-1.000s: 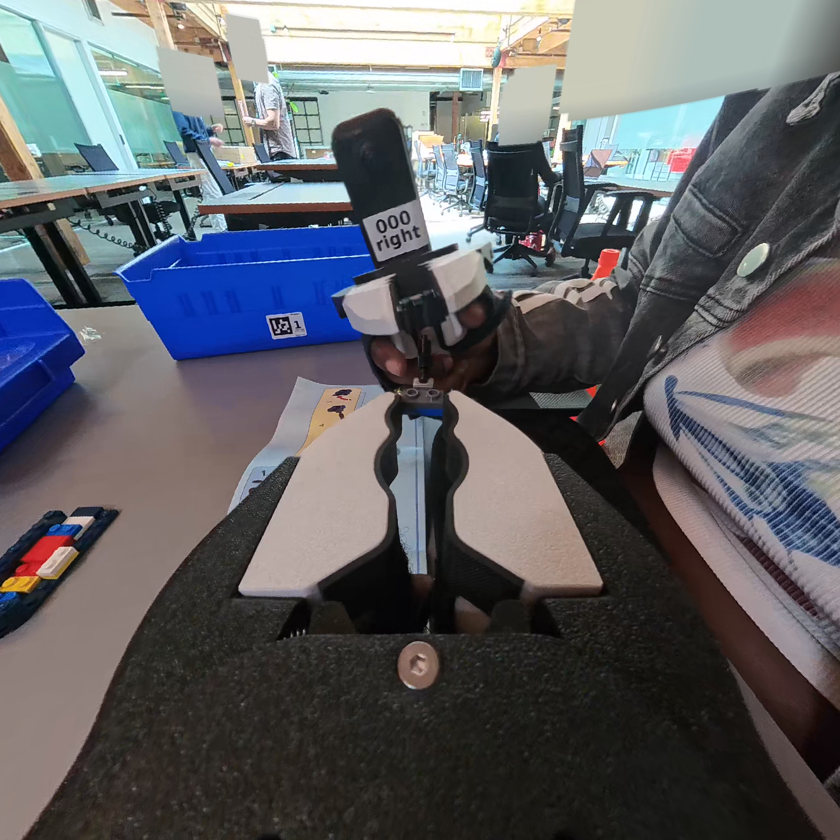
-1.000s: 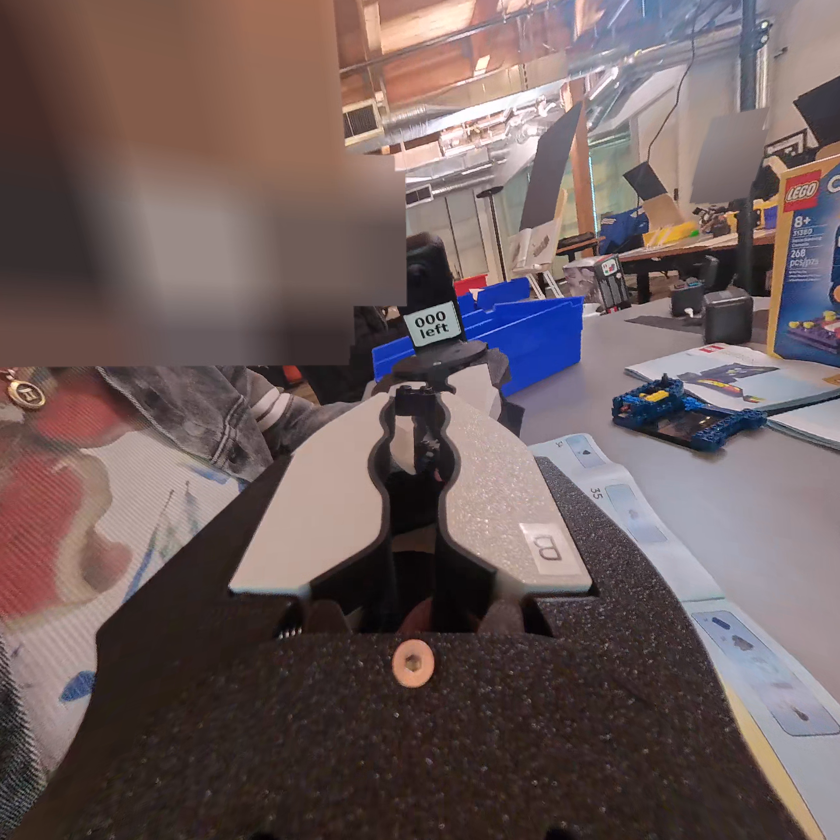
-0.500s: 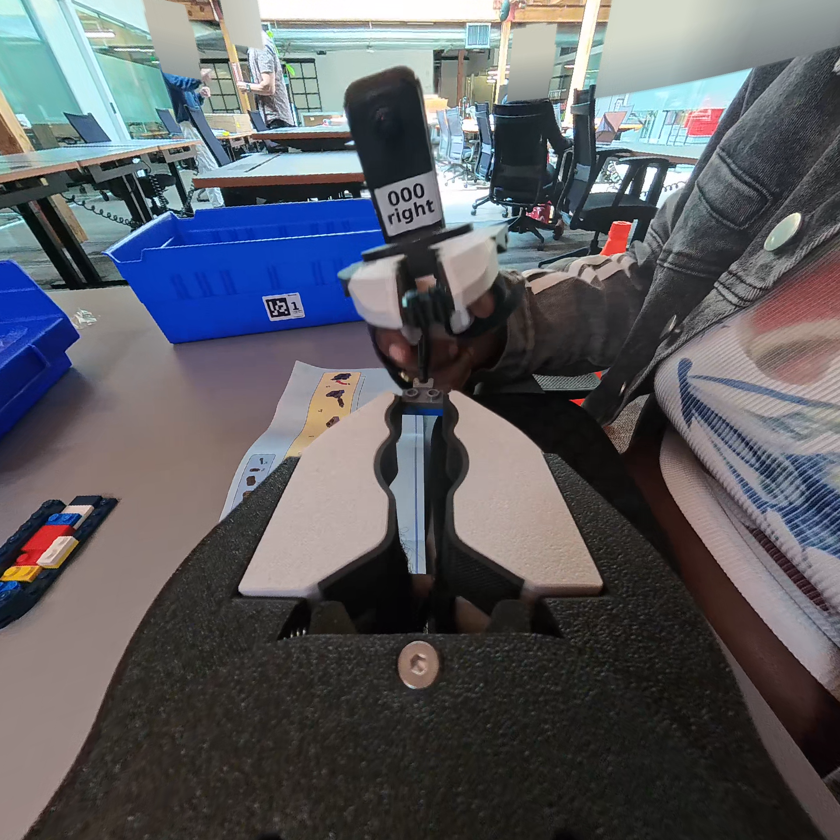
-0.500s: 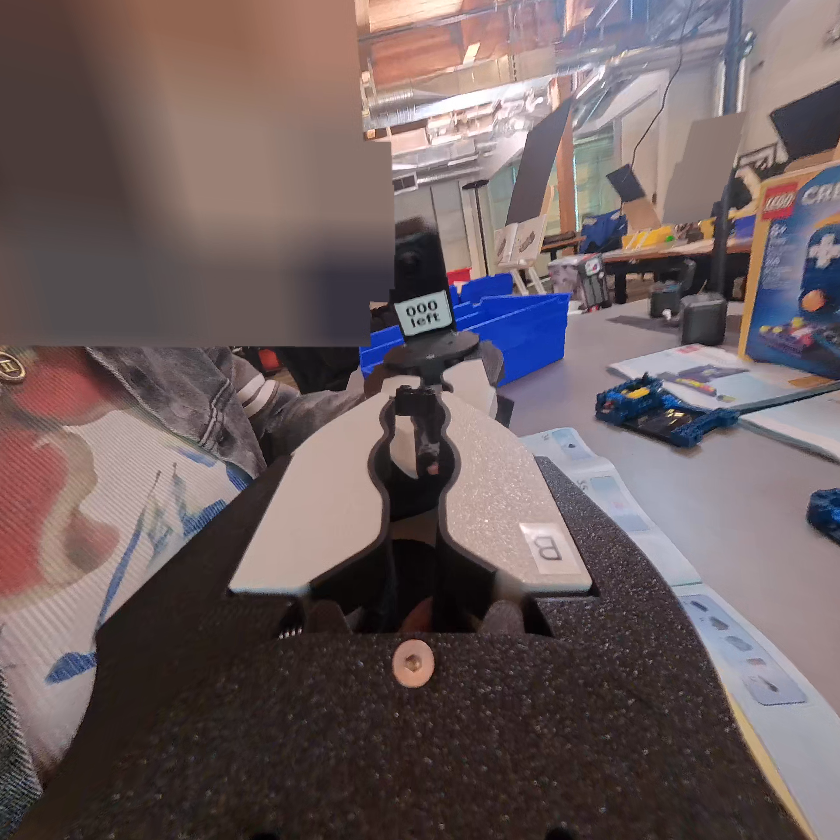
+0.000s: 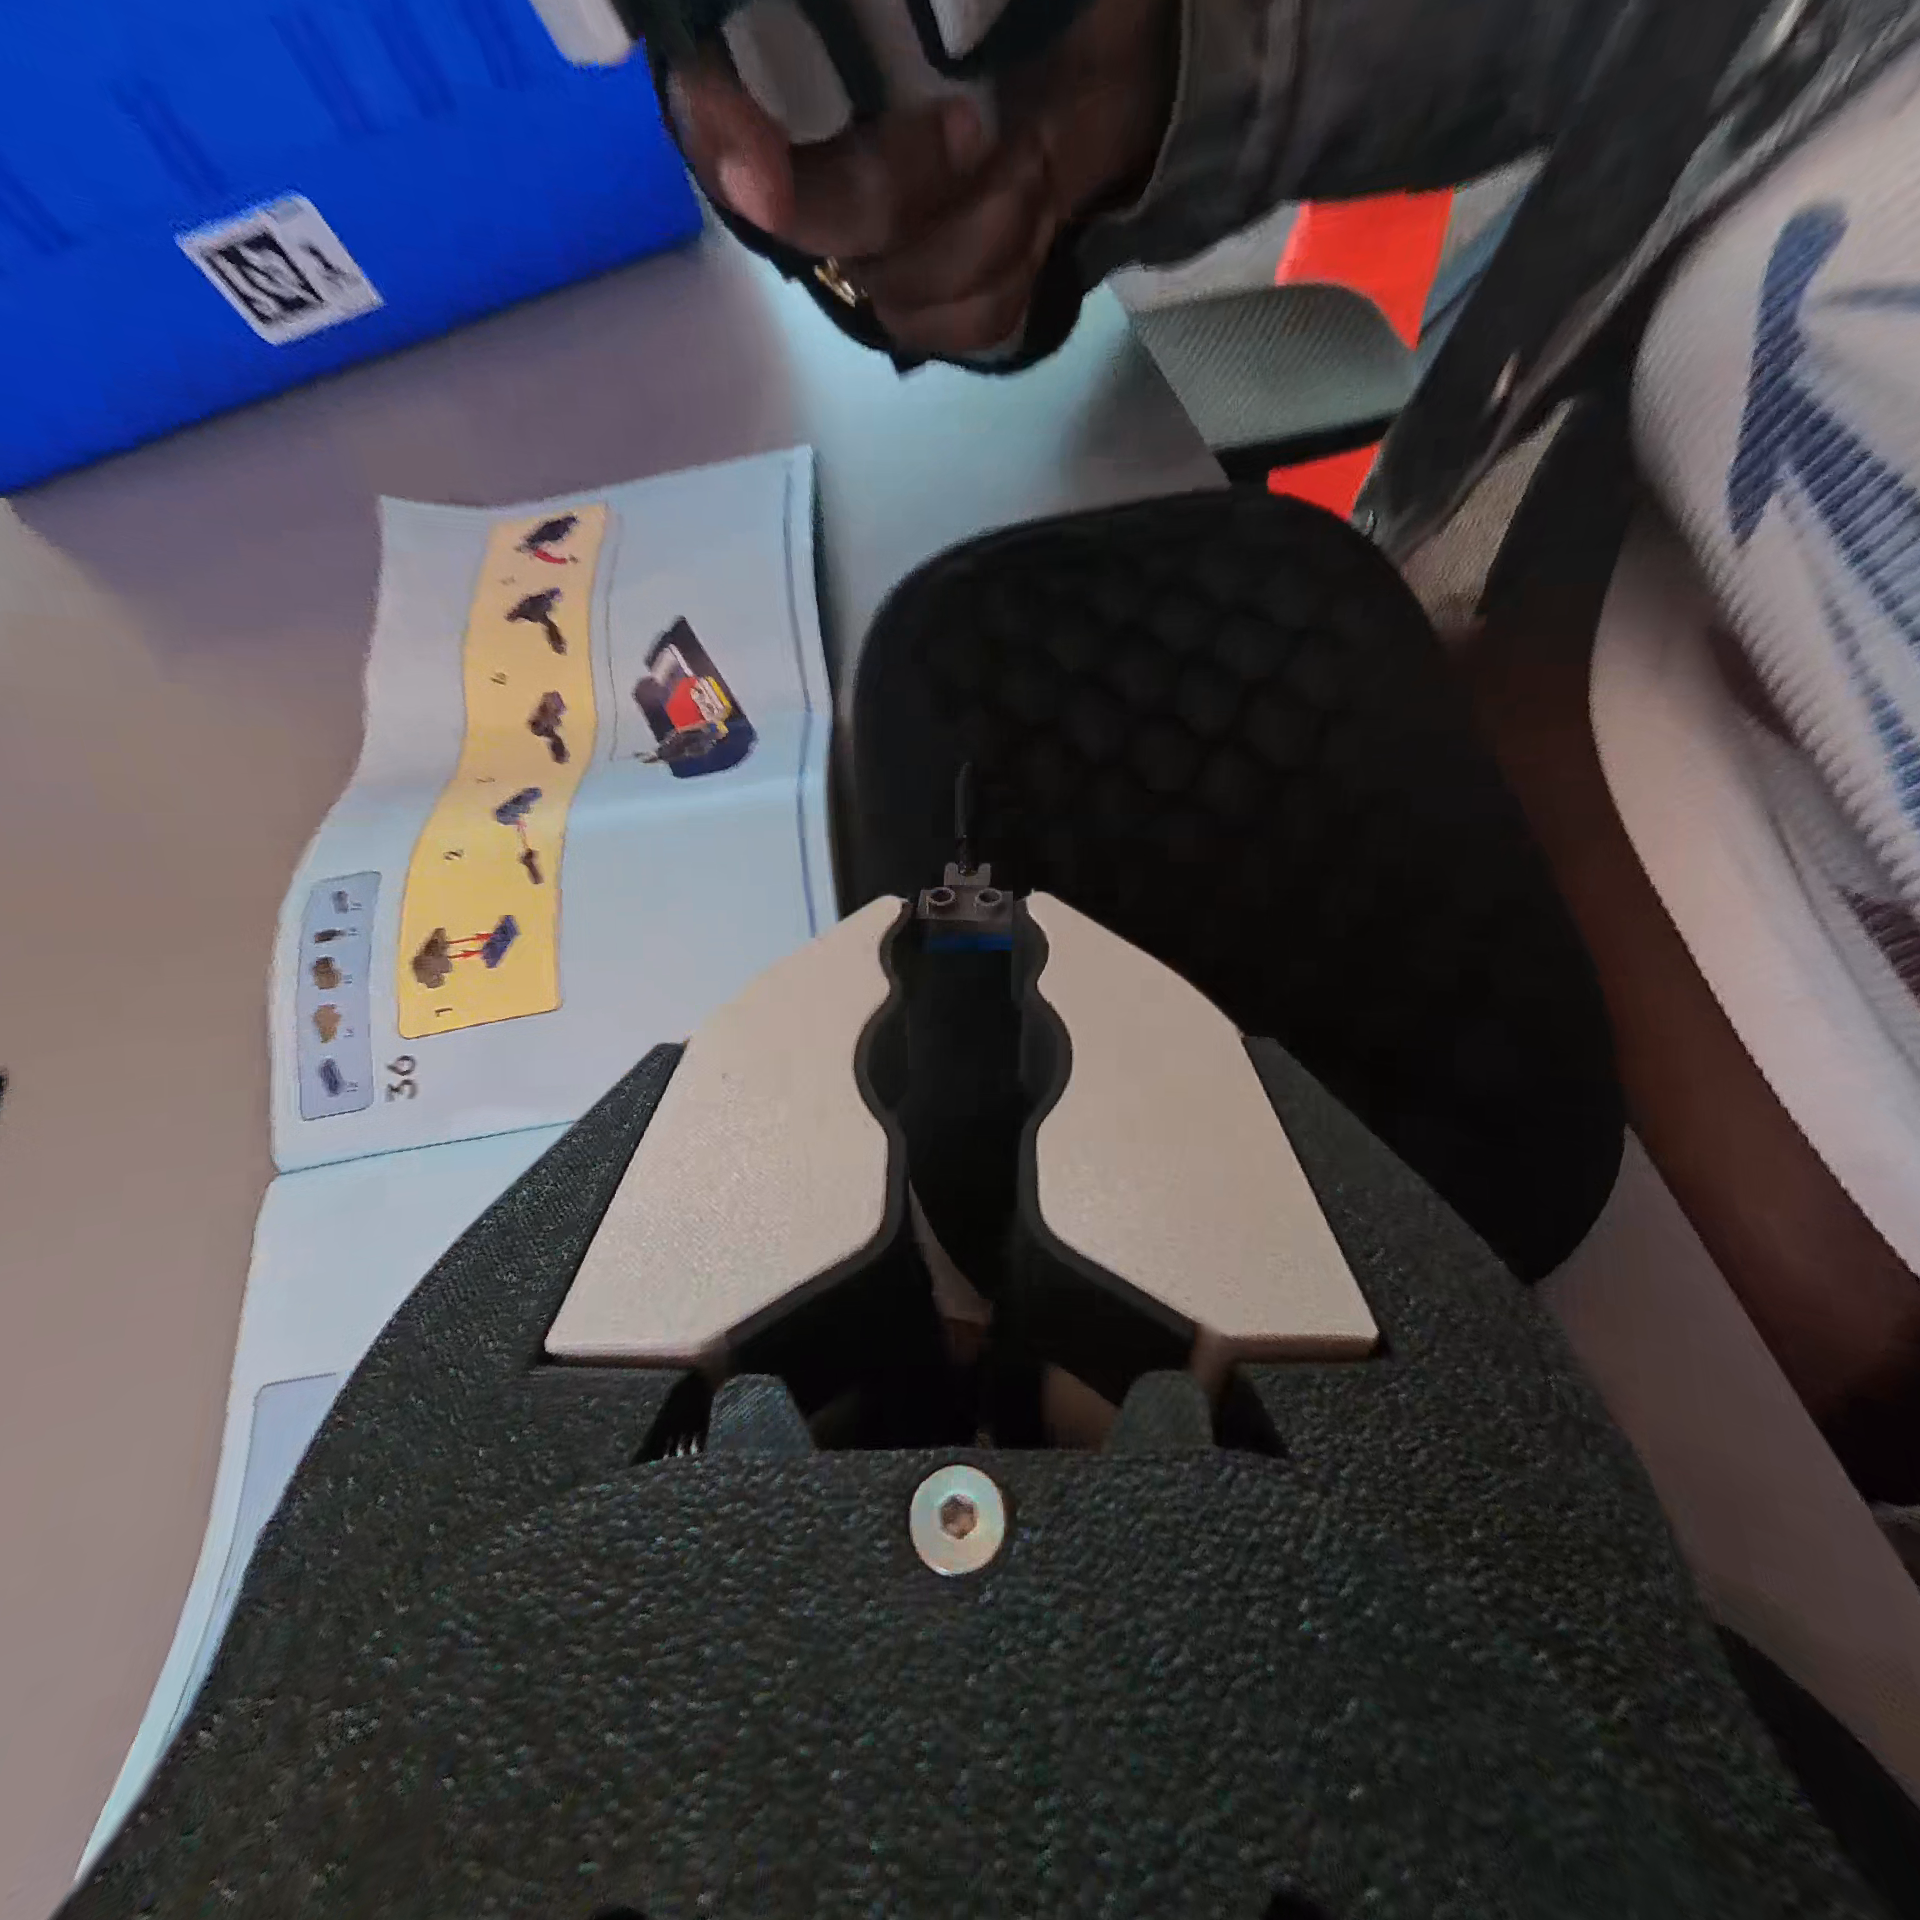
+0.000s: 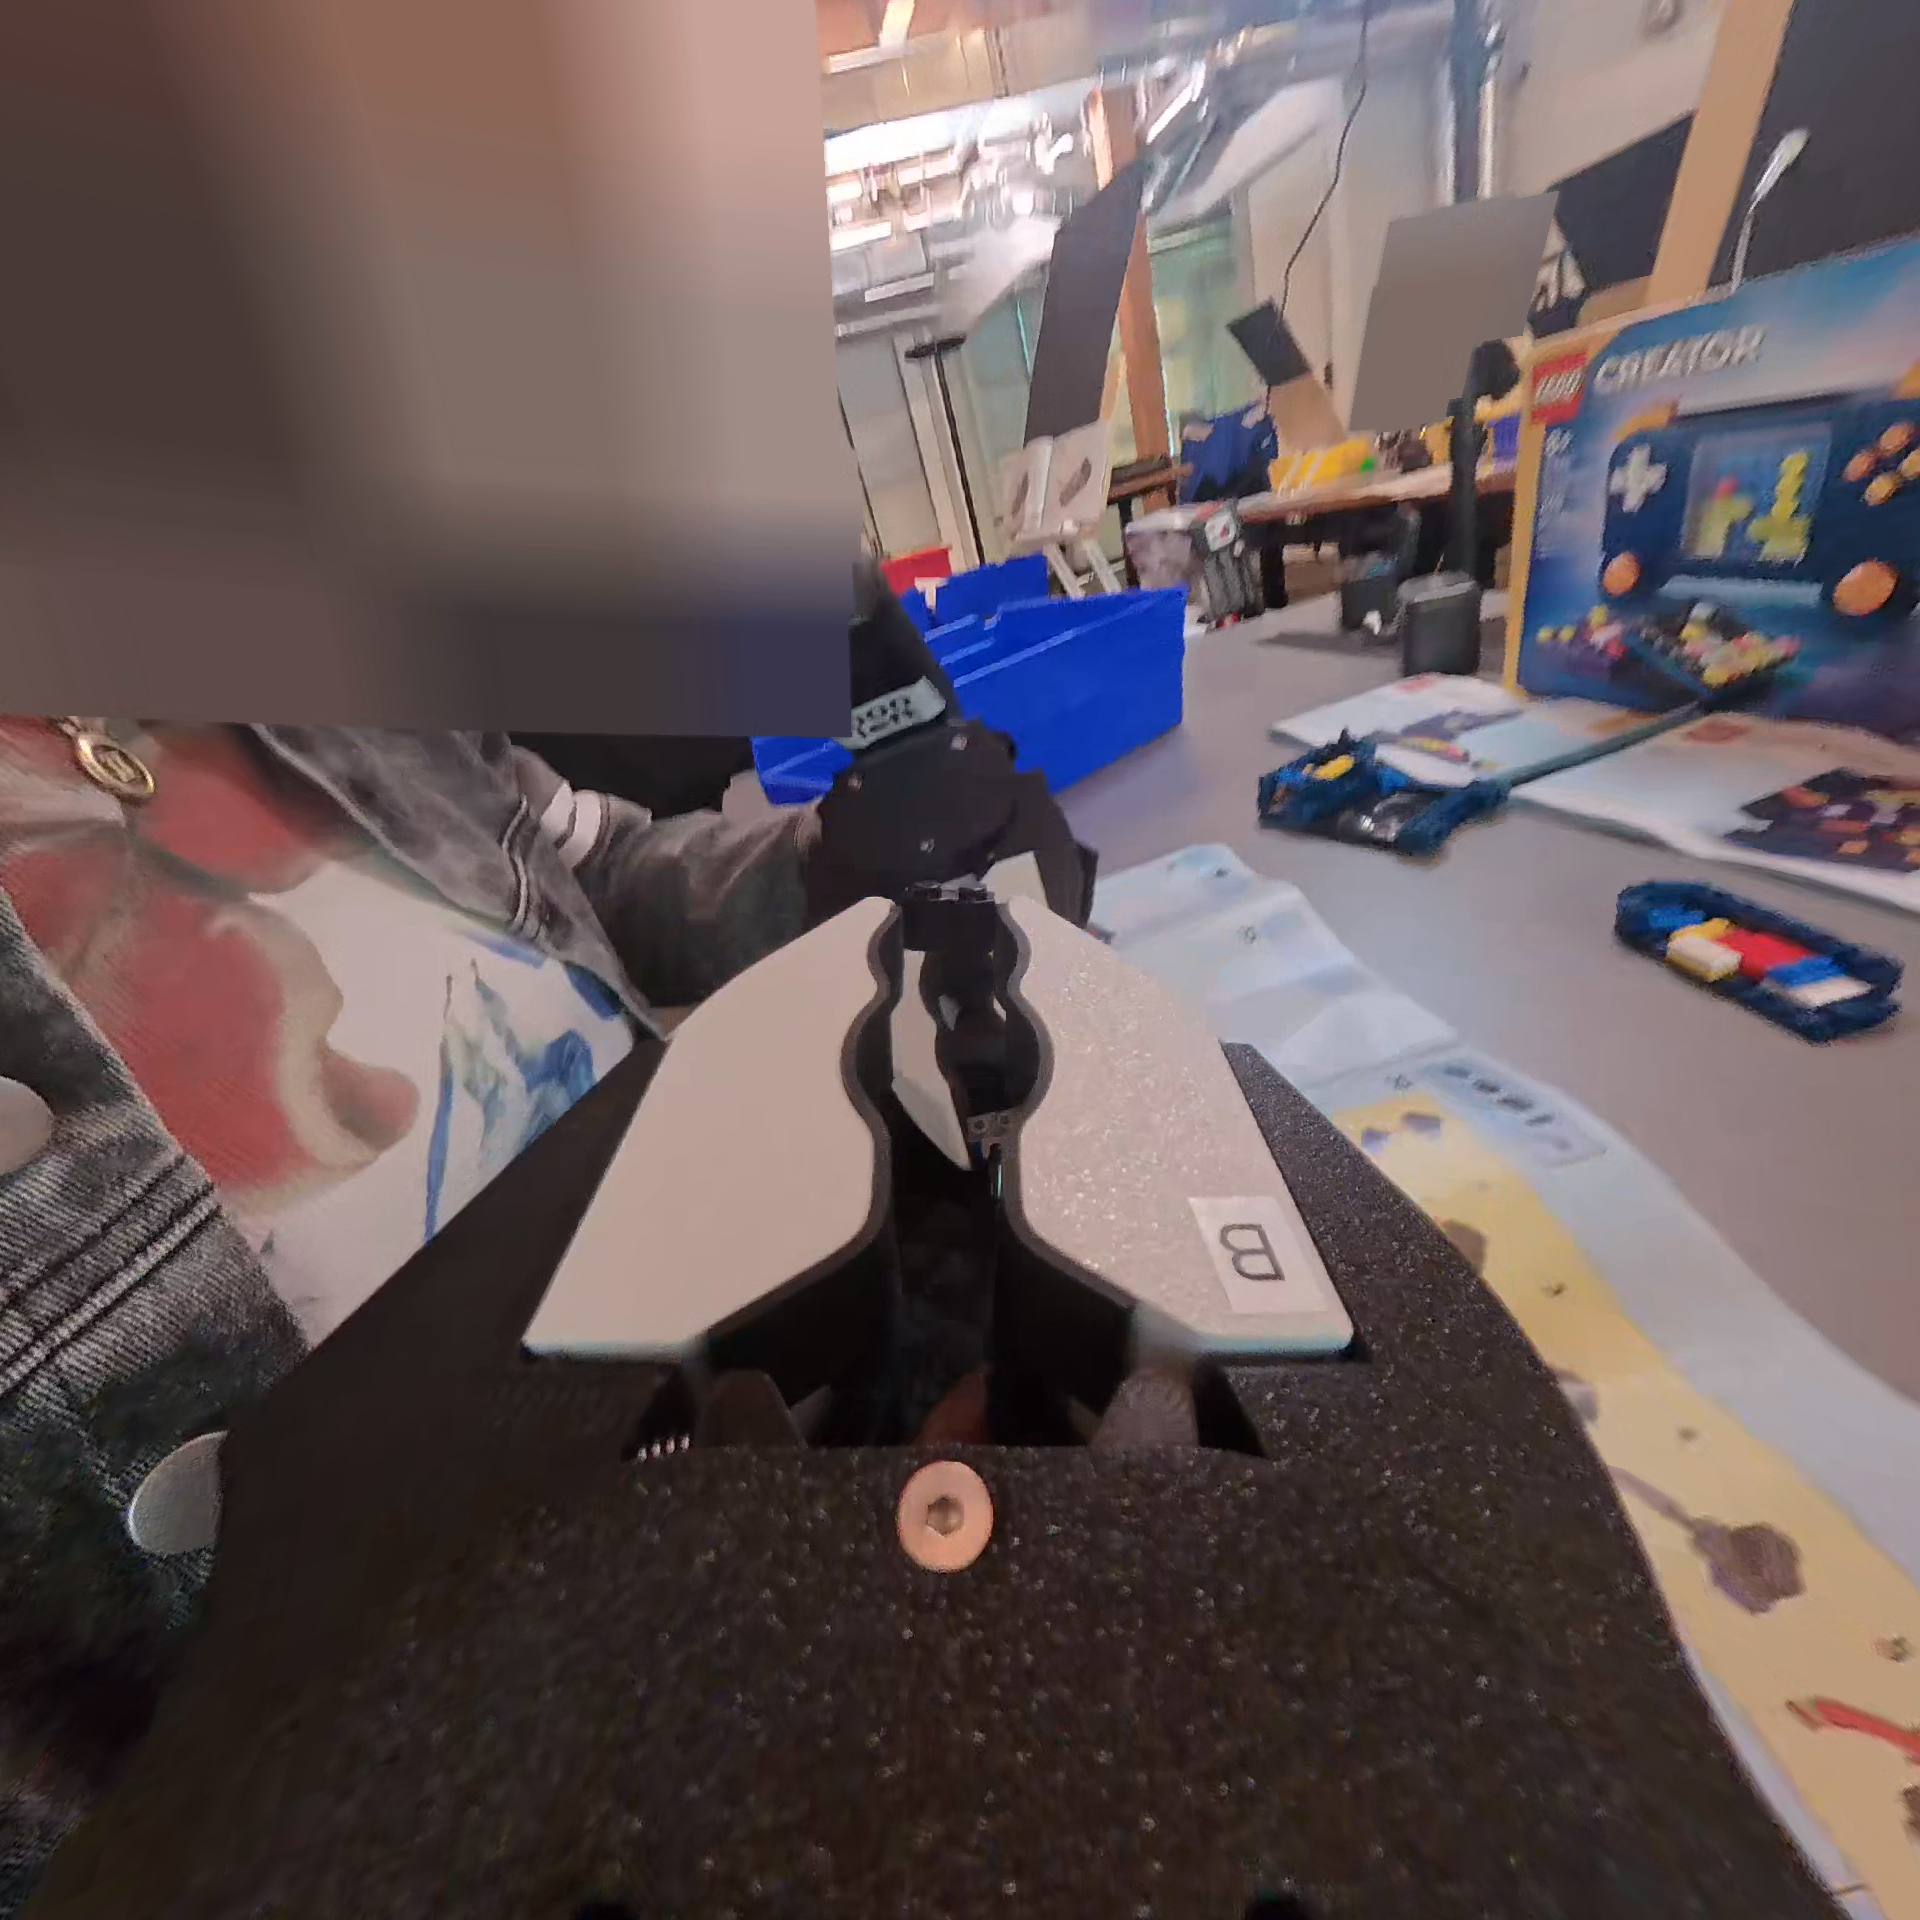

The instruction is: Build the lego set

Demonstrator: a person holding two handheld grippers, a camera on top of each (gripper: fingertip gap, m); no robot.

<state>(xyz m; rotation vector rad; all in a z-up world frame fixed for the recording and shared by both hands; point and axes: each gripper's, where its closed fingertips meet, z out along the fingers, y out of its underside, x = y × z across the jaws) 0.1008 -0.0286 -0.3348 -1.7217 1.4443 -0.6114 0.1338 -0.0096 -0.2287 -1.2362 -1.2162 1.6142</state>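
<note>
LEFT tongs (image 5: 964, 914): narrow, pads clamped on small grey-and-blue brick piece (image 5: 966, 920) with thin black rod, above black chair seat (image 5: 1247, 831) | RIGHT tongs (image 6: 945, 925): narrow, clamped on small black brick piece (image 6: 943, 928) | NEAR: open instruction booklet (image 5: 582, 831) on grey counter (image 5: 156, 727); blue bin (image 5: 260, 208) behind; blue brick plate (image 6: 1756, 966) well to the right.
</note>
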